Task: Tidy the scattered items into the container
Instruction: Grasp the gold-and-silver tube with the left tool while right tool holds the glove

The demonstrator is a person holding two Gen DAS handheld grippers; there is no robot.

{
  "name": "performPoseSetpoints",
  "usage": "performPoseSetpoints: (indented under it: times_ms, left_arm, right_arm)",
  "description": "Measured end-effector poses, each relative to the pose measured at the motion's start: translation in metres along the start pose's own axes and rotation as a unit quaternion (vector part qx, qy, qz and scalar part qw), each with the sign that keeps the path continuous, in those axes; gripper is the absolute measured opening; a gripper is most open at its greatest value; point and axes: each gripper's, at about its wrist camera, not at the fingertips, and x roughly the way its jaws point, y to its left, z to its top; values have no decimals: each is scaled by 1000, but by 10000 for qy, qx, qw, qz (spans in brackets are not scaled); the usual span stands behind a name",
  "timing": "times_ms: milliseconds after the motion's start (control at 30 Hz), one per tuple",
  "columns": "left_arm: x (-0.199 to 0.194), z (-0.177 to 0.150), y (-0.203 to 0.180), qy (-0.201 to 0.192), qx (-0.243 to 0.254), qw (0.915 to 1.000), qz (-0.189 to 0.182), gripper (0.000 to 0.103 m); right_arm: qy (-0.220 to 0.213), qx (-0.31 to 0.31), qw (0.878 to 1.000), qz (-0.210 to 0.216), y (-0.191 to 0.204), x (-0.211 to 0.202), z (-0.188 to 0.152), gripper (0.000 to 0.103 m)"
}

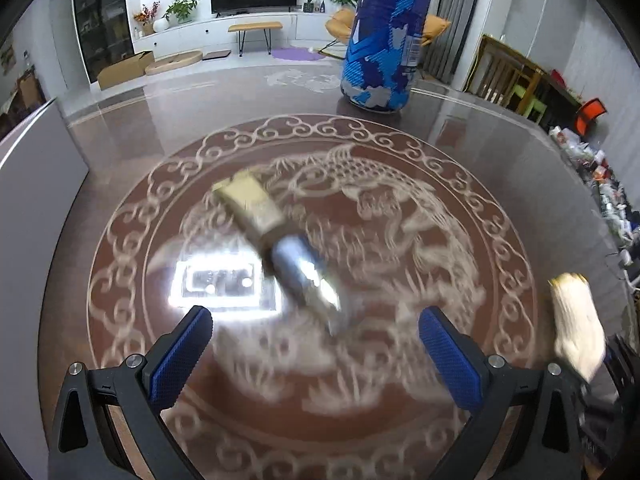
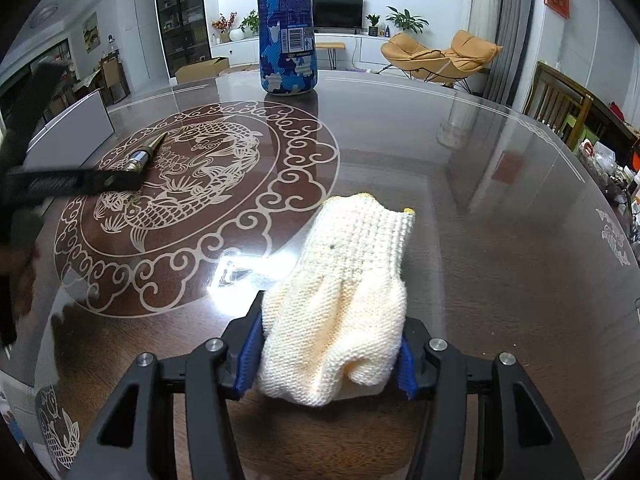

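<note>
A gold and silver pen-like tool (image 1: 276, 240) lies blurred on the patterned table, its silver tip between the fingers of my left gripper (image 1: 314, 316), which is open and touches nothing. The same tool (image 2: 146, 152) shows in the right wrist view, with one dark finger (image 2: 80, 182) of the left gripper beside it. A cream knitted glove (image 2: 344, 300) rests on the table, and my right gripper (image 2: 328, 364) has its blue pads against both sides of the glove's near end. That glove (image 1: 576, 328) also appears at the right edge of the left wrist view.
A tall blue and white bottle (image 1: 384, 40) (image 2: 286, 32) stands upright at the table's far side. A white box wall (image 1: 36, 200) (image 2: 72, 136) rises at the table's left edge. Clutter (image 1: 600, 184) lies beyond the right rim. A ceiling light glares on the glass top (image 2: 240, 272).
</note>
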Motion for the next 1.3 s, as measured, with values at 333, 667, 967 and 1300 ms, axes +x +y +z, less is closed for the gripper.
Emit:
performPoseSetpoints:
  times_ms: [333,667,967,1300]
  left_arm:
    - [37,31,4,126,-497,9967,630,103]
    - [16,31,11,-131,-424,9972,604,29]
    - [-26,-51,-10,-446,380,9980,240,29]
    - [-83,-148,-30,-655,349,9971,-189,29]
  right_arm:
    - [0,0,10000,-3,0,0,0,55]
    - [1,0,10000,-5,0,0,1,55]
    - [-1,9,10000,-9,0,1,0,54]
    - [2,2,10000,25,0,1,1,57]
